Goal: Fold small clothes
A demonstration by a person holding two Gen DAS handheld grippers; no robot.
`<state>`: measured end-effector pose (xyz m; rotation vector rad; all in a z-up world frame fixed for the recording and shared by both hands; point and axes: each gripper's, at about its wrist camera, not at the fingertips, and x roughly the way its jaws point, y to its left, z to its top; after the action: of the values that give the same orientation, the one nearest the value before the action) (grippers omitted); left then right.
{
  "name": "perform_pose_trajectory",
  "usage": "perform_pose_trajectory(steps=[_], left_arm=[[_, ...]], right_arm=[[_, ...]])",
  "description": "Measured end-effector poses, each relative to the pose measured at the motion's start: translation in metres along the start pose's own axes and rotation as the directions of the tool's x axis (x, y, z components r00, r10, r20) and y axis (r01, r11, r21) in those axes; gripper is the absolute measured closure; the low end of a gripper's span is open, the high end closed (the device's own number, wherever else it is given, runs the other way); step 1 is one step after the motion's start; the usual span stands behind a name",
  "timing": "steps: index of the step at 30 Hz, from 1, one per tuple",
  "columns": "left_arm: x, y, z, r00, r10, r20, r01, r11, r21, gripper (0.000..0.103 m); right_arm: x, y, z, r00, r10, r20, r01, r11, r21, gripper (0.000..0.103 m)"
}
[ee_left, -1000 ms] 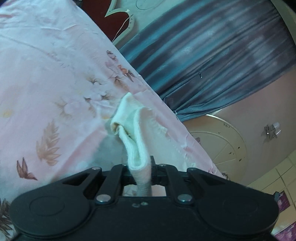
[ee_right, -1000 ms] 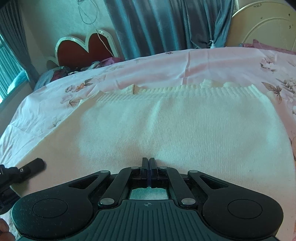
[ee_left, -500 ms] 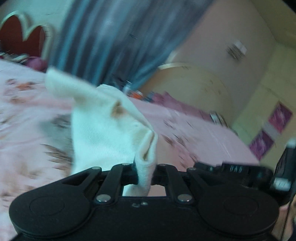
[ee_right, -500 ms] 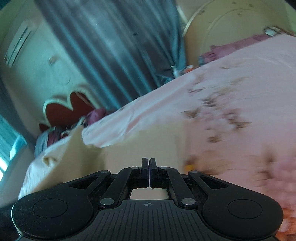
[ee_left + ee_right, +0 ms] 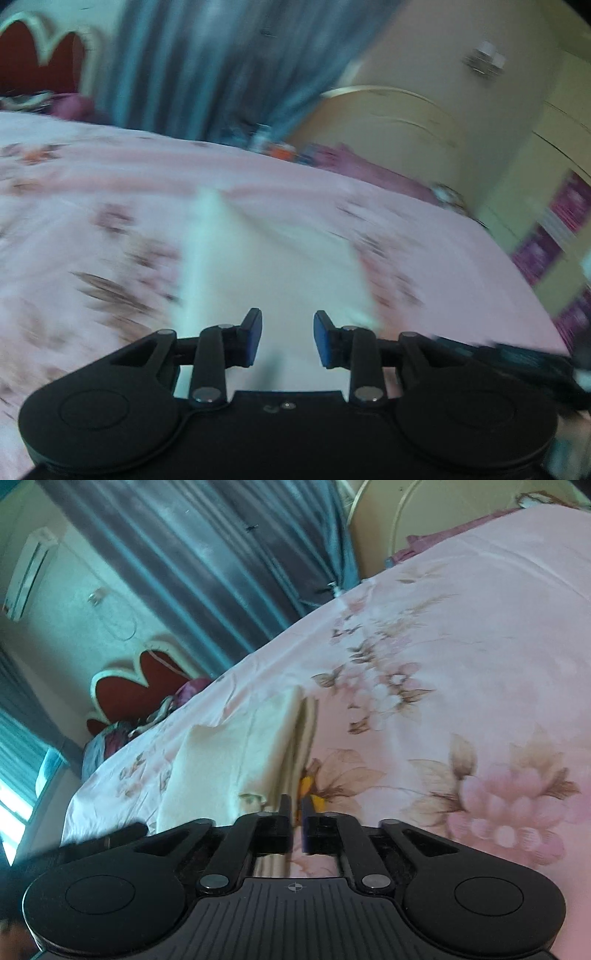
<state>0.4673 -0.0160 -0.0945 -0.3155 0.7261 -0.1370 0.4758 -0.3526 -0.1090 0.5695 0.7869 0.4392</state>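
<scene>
Black plastic fills the foreground of both wrist views. The left gripper (image 5: 287,338) has just been opening; its fingers (image 5: 252,338) stand moderately apart with nothing pinched, the cream garment (image 5: 269,266) lying flat on the bed beneath and beyond them. The right gripper (image 5: 296,821) has also just been opening, though only a narrow gap shows between its fingers (image 5: 282,821), and nothing is between them. In that view the folded garment (image 5: 236,760) lies left of the fingers on the pink floral bedsheet (image 5: 461,664). Farther back hang blue-grey curtains (image 5: 207,561) beside a red heart-shaped headboard (image 5: 136,690).
</scene>
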Motion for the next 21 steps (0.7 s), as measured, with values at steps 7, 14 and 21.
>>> perform_pose_trajectory(steps=[7, 14, 21], left_arm=[[0.016, 0.036, 0.014, 1.000, 0.018, 0.015, -0.017, 0.999, -0.050, 0.075], [0.035, 0.050, 0.021, 0.998, -0.064, 0.003, 0.064, 0.997, -0.030, 0.077], [0.060, 0.056, 0.023, 0.995, -0.069, -0.078, 0.068, 0.997, -0.024, 0.084]], right_arm=[[0.032, 0.015, 0.011, 0.998, 0.065, -0.023, -0.066, 0.997, -0.048, 0.045], [0.065, 0.010, 0.012, 0.995, 0.063, -0.079, -0.060, 0.998, 0.033, 0.046], [0.084, 0.017, 0.007, 0.996, 0.025, -0.086, -0.023, 0.999, 0.027, 0.091]])
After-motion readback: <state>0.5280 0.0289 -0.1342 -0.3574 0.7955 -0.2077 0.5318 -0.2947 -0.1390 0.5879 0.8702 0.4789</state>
